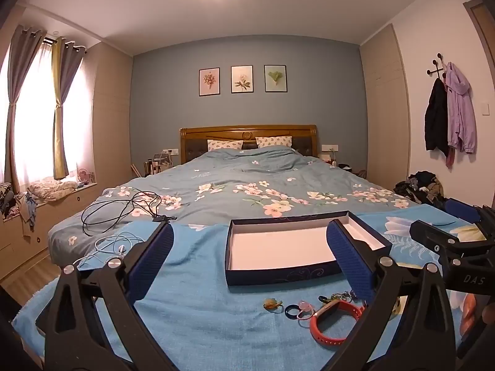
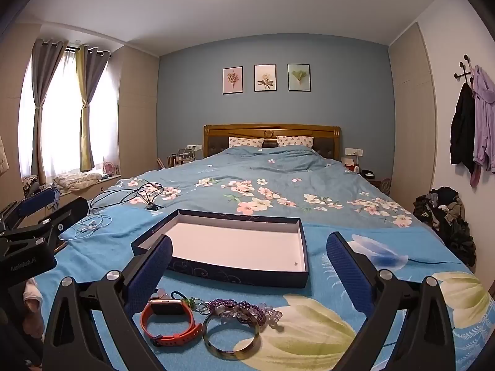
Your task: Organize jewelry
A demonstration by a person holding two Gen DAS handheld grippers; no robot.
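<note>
A shallow dark blue box [image 1: 278, 273] with a white, bare inside lies on a blue cloth on the bed. In front of it is a row of jewelry: an amber piece [image 1: 272, 303], a blue ring [image 1: 291, 310], a pink ring [image 1: 304, 307] and an orange watch [image 1: 335, 318]. The right wrist view shows the box [image 2: 235, 273], the watch [image 2: 168, 321], a dark bangle [image 2: 232, 337] and a purple beaded bracelet [image 2: 238, 307]. My left gripper [image 1: 250, 225] hangs open above the cloth, holding nothing. My right gripper [image 2: 249, 239] is open above the jewelry, also holding nothing.
Black cables [image 1: 123, 210] and white earphones [image 1: 114, 244] lie on the bed left of the box. A heap of clothes [image 2: 445, 216] sits beside the bed on the right. The other gripper shows at each view's edge: right gripper [image 1: 445, 219], left gripper [image 2: 52, 205].
</note>
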